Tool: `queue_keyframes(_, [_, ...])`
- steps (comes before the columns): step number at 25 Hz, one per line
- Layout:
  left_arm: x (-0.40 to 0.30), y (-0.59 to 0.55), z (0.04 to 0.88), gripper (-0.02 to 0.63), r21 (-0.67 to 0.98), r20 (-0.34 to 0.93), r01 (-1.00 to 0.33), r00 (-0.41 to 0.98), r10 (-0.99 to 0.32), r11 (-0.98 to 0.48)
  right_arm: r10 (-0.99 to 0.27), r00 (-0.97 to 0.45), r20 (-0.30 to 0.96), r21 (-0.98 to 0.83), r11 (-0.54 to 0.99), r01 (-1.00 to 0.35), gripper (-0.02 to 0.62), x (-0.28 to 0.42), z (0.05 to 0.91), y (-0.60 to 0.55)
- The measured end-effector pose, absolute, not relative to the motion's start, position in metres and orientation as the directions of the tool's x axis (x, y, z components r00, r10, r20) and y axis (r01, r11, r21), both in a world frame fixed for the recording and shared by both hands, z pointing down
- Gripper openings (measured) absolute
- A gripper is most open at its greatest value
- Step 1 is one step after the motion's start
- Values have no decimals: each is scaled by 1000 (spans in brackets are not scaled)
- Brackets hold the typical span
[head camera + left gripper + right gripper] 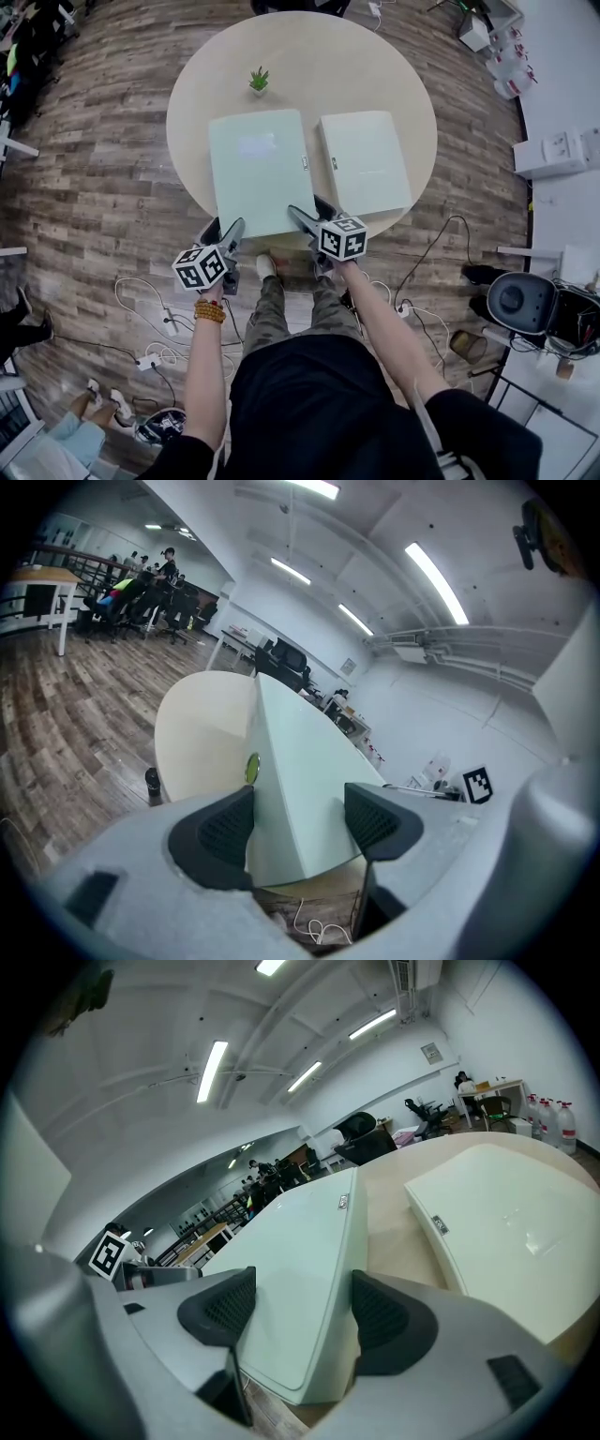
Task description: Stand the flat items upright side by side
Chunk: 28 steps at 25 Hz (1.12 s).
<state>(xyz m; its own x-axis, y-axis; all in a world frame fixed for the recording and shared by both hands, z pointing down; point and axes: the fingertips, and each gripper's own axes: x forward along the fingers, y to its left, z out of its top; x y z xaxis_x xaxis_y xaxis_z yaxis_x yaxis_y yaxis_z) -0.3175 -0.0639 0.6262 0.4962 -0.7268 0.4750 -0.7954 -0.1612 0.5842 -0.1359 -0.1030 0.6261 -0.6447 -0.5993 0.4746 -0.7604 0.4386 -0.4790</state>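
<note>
Two flat pale green binders lie on a round beige table (197, 84). The larger left binder (258, 169) has its near edge past the table's rim, raised and tilted. My left gripper (223, 231) is shut on its near left corner, and my right gripper (312, 214) is shut on its near right corner. In the left gripper view the binder (300, 771) sits between both pads of the gripper (300, 822). The right gripper view shows the same binder (300, 1260) clamped in that gripper (302, 1312). The second binder (366, 161) lies flat to the right, untouched (506, 1213).
A small potted plant (259, 81) stands at the table's far side, behind the left binder. Cables and power strips (150, 361) trail over the wooden floor around my legs. A dark round stool (516, 302) is at the right, and bottles (511, 70) stand at the far right.
</note>
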Motion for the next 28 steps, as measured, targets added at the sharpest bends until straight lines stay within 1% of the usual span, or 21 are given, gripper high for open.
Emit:
queue_keyframes(13, [-309, -59, 607, 310, 580, 467, -799, 485, -739, -157, -599, -650, 468, -485, 441, -755, 321, -127, 608, -98])
queue_keyframes(28, [-263, -71, 594, 310, 583, 461, -793, 501, -733, -176, -613, -629, 477, -469, 427, -773, 319, -81, 593, -108])
